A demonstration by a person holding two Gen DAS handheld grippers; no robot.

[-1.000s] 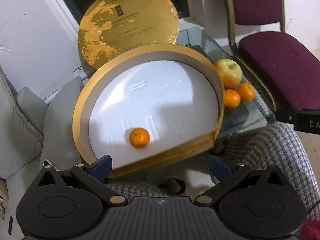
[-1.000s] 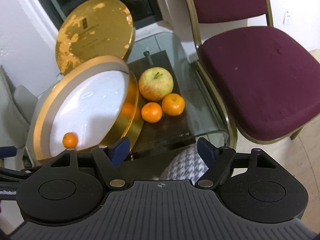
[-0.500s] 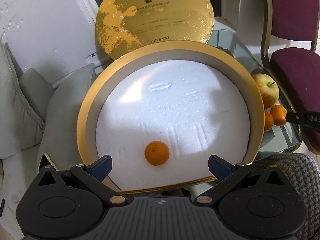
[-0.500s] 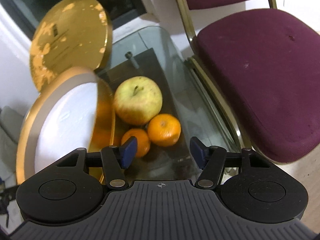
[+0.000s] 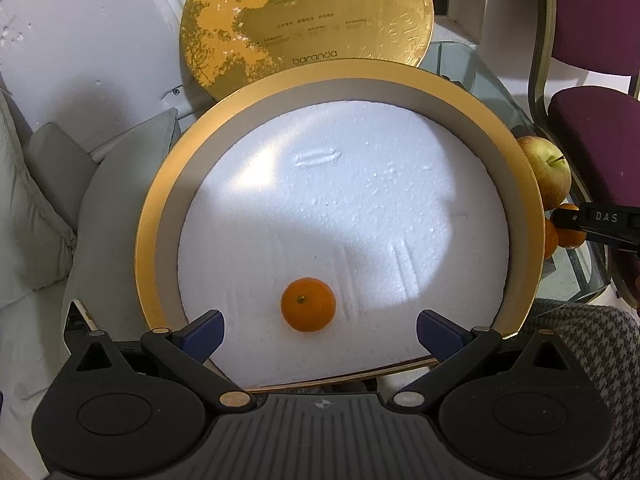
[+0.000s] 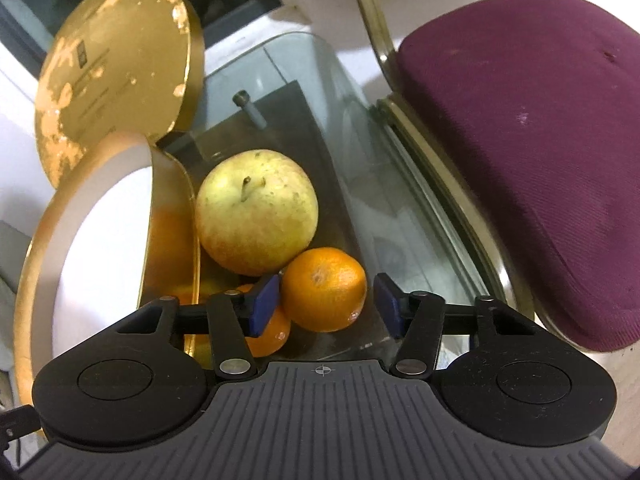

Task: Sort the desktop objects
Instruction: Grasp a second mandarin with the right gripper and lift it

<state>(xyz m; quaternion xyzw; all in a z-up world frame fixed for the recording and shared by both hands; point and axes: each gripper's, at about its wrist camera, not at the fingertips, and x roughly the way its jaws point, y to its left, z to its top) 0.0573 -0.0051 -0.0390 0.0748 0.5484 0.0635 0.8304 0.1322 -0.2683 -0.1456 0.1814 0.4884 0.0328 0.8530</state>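
**Closing on the mandarin beside the apple**

Sitting dead ahead of the right claw (image 6: 326, 307), the nearer mandarin (image 6: 323, 289) lies between the two blue pads, which stand apart on either side of it with a sliver of gap showing at the right pad; the left pad looks to be at or almost at the peel. The claw is open and grips nothing yet. The fruit is round, so no axis matters; what counts is that it is centred in the opening and that the right hand's tool is far nearer than the left.

Touching it from behind is the apple (image 6: 256, 211), and tucked low at the left pad is a second mandarin (image 6: 269, 334), partly hidden by the finger. All three rest on the glass counter (image 6: 404, 216). A squeeze here could nudge the neighbours.

Just left stands the round gold box (image 5: 344, 74), tilted toward the cameras, lined with white foam (image 5: 344, 200). It holds one mandarin (image 5: 308, 305) near its lower edge, straight in front of the left claw (image 5: 319, 330), whose pads are spread wide and empty. The gold lid (image 5: 308, 20) leans upright behind the box. A maroon chair (image 6: 532, 152) stands beside the counter.
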